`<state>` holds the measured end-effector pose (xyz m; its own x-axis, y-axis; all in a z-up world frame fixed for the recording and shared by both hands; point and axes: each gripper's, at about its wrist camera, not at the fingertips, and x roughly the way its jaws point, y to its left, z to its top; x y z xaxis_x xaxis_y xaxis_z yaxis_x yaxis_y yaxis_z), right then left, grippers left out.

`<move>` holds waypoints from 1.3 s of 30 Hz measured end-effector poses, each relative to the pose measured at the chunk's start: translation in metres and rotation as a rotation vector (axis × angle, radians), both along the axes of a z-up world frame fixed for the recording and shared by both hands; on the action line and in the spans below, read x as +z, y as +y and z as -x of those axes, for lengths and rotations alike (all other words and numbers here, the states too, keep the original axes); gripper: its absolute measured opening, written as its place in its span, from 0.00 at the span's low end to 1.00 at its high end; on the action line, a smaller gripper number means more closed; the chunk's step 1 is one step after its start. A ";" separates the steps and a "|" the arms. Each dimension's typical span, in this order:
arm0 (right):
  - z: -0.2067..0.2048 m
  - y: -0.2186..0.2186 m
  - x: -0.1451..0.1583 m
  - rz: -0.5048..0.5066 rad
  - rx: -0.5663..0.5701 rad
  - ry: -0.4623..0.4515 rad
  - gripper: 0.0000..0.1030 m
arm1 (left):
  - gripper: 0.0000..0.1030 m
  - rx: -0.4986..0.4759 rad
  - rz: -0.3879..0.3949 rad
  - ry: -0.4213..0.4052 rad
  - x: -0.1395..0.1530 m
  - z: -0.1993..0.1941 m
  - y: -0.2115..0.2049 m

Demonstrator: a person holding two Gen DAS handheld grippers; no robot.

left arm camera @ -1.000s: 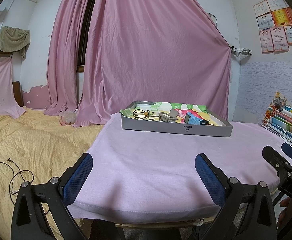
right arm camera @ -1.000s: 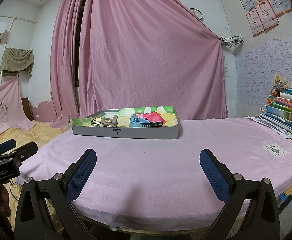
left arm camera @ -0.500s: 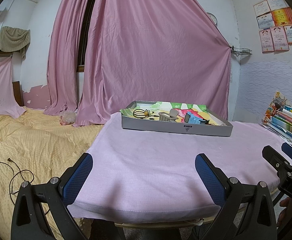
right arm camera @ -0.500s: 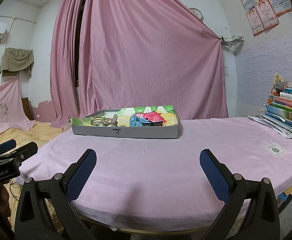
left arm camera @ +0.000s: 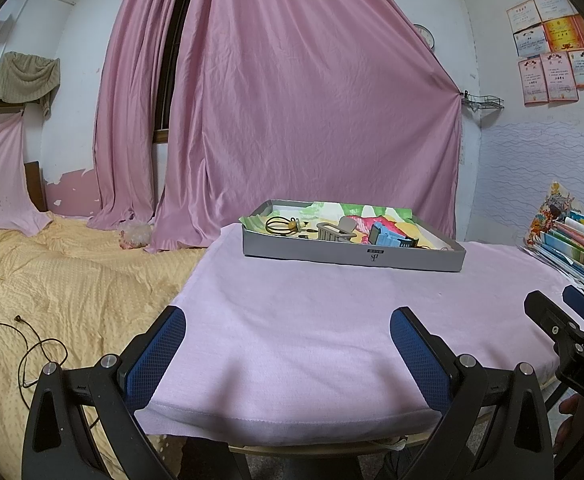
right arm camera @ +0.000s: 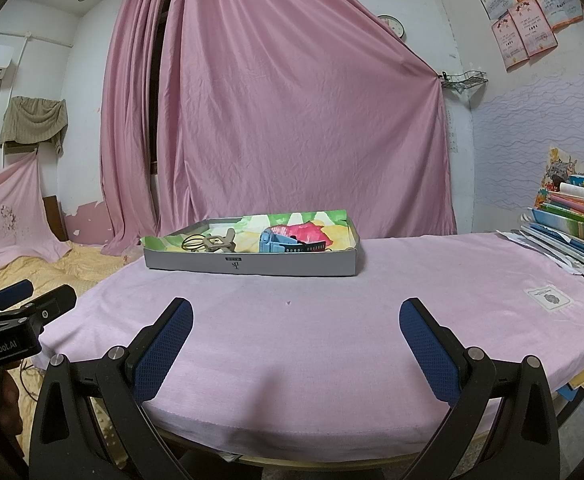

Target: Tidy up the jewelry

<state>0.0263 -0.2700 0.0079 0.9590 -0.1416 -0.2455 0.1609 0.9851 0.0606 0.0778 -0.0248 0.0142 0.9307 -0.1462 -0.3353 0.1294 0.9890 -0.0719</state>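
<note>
Already lying together in the grey tray [right arm camera: 252, 266] near the tabletop's far edge: hair ties [left arm camera: 278, 225], beige clip [right arm camera: 220, 242], blue watch [right arm camera: 282, 242]. Fits either sorted or awaiting sorting. Left gripper [left arm camera: 288, 354] and right gripper [right arm camera: 296, 346] spread wide, empty, at the near edge.

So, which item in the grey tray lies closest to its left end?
The dark wire hoop with the amber bead. The beige hair claw and blue watch lie further right.

Left gripper [left arm camera: 288, 320] fingers [left arm camera: 160, 356] spread wide above the pink cloth [left arm camera: 332, 320]; grey tray [left arm camera: 352, 254] of jewelry lies well beyond.
</note>
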 end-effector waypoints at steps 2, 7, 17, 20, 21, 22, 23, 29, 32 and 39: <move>0.000 0.000 0.000 0.000 0.000 -0.001 0.99 | 1.00 0.000 -0.001 0.000 0.000 0.001 0.000; 0.000 0.000 0.000 0.000 0.000 -0.001 0.99 | 1.00 0.000 0.000 0.000 0.000 0.000 0.000; 0.000 -0.001 0.000 0.000 0.000 -0.001 0.99 | 1.00 0.000 0.000 0.000 0.000 0.001 0.000; 0.000 0.000 0.000 0.000 0.000 -0.001 0.99 | 1.00 0.000 0.000 0.001 0.000 0.000 0.000; 0.000 -0.001 0.000 0.000 0.000 -0.001 0.99 | 1.00 0.000 0.000 0.002 0.001 0.000 0.000; 0.000 0.000 0.000 -0.001 0.000 -0.001 0.99 | 1.00 -0.001 0.000 0.001 0.001 0.000 0.001; 0.000 -0.001 0.000 -0.001 0.000 -0.001 0.99 | 1.00 -0.001 0.000 0.002 0.000 0.000 0.000; 0.000 -0.001 0.000 -0.001 0.000 -0.001 0.99 | 1.00 -0.002 0.001 0.002 -0.001 0.001 -0.001; 0.000 0.000 0.000 -0.001 0.000 -0.001 0.99 | 1.00 -0.002 0.001 0.003 -0.001 0.000 -0.001; 0.000 -0.001 0.000 -0.001 0.000 -0.001 0.99 | 1.00 0.004 0.004 0.011 -0.005 0.002 -0.002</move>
